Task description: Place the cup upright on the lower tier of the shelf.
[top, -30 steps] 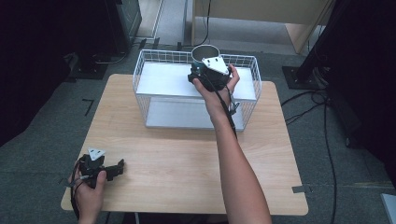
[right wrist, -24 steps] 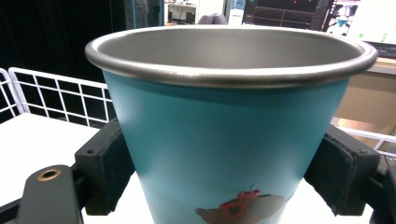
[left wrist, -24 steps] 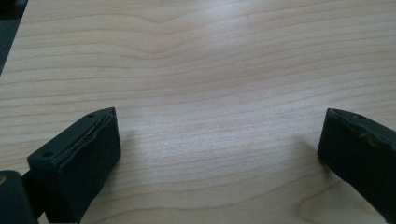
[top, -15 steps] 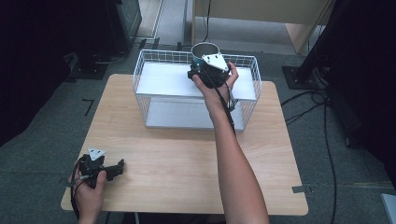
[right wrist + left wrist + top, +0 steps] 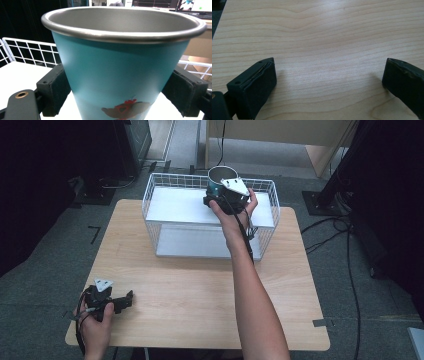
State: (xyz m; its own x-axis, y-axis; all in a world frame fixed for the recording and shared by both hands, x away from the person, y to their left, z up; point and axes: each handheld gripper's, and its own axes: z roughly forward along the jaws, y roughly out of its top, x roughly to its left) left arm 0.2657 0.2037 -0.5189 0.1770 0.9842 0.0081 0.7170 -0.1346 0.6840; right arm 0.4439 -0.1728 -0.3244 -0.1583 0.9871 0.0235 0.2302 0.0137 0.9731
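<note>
One cup [image 5: 120,75], one wire basket [image 5: 160,202], one table [image 5: 200,290], two tools

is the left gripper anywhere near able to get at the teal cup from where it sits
Probably not without a long reach. The left gripper rests open at the table's near left corner, while the teal cup is in the wire basket at the far side, between the right gripper's jaws.

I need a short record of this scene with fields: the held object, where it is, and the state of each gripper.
object: teal metal cup with a steel rim, upright
place: over the upper shelf of the white wire basket
right gripper: jaws just opened a little, cup between them, right pad apart from it
left gripper: open, nothing held, low over the light wooden table
</note>
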